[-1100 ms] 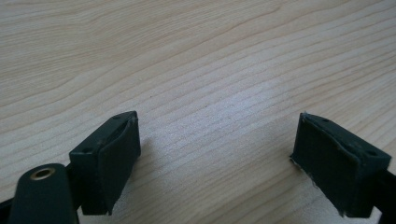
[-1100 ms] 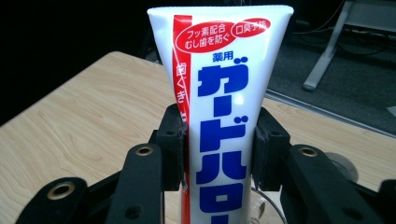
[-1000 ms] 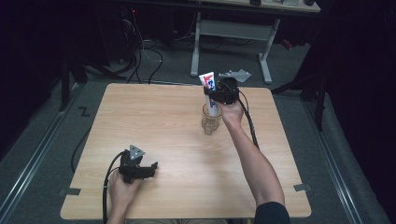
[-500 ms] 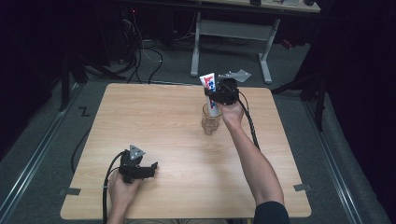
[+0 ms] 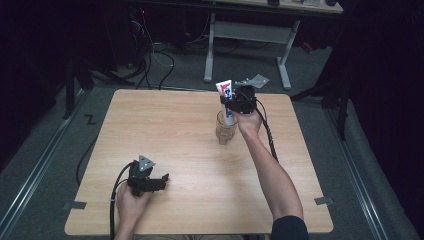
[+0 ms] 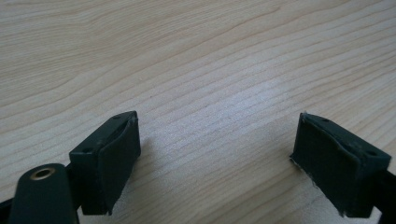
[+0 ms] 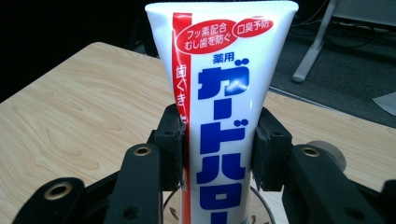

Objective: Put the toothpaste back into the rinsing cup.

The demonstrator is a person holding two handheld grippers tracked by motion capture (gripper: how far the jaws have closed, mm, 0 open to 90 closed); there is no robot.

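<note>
Nothing much has shifted since earlier. We are clamping the toothpaste tube [image 7: 219,116] upright in the right gripper [image 7: 218,149] over the glass [image 5: 225,131]; we should be lowering it straight. Our left gripper [image 6: 215,163] is resting wide apart, empty, on the surface [image 5: 165,130].

Black tongs [image 5: 159,181]; trailing black cables [image 5: 116,197]

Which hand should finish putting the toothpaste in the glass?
Probably the right. The right gripper is already shut on the toothpaste tube, standing in the glass. The left gripper sits open near the table's front edge, far from the glass.
</note>
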